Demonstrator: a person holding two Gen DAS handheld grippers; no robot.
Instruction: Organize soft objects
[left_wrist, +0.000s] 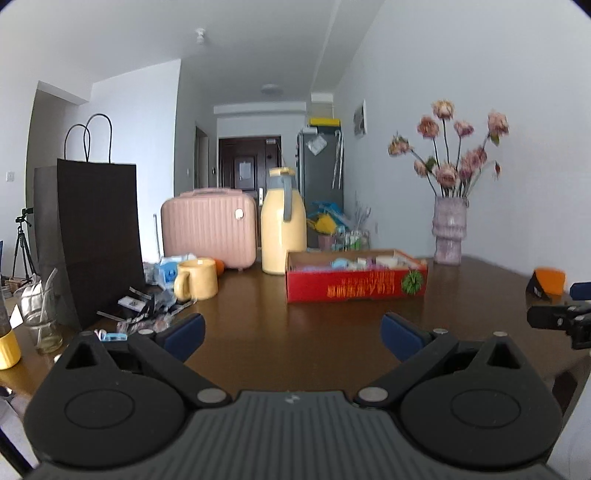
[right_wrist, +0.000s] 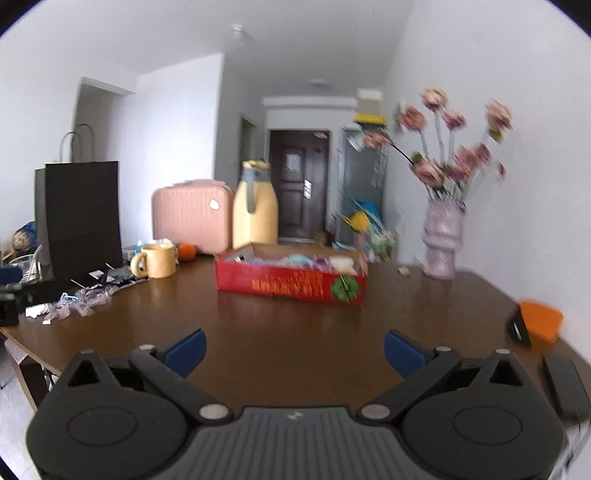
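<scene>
Soft things: pale blue, pink and cream bundles (right_wrist: 295, 260) sit packed inside the red box, blurred, so I cannot tell what each one is.
Red box: a low open red box (left_wrist: 356, 286) rests flat on the worktop, mid-table, with yellow print and a green badge on its near wall; in the right view the red box (right_wrist: 290, 282) stands well ahead of the fingers.
Left gripper: the left gripper (left_wrist: 291, 334) hovers over bare wood, blue fingers (left_wrist: 184, 332) spread wide, nothing between them.
Right gripper: the right gripper (right_wrist: 294, 350) hangs low over the near edge, jaws wide apart and holding nothing; its tip also pokes in at the far right of the left view.
Worktop: dark brown, glossy worktop (left_wrist: 288, 343), reflecting the box.
Behind the box: a cream jug (left_wrist: 282, 225) with a grey handle stands just beside the box's back left corner; a pink case (left_wrist: 208, 227) is next to it.
Left side: a yellow mug (left_wrist: 195, 284) near the case, a small orange fruit (right_wrist: 186, 252) behind it, and a tall black paper bag (left_wrist: 98, 236) upright.
Clutter: loose wrappers and small packets (left_wrist: 147, 310) are scattered in front of the bag.
Right side: a pale purple vase (left_wrist: 448, 230) of pink flowers against the wall, well apart from the box.
Near right: an orange-topped item (right_wrist: 537, 325) by the table edge, too blurred to name.
</scene>
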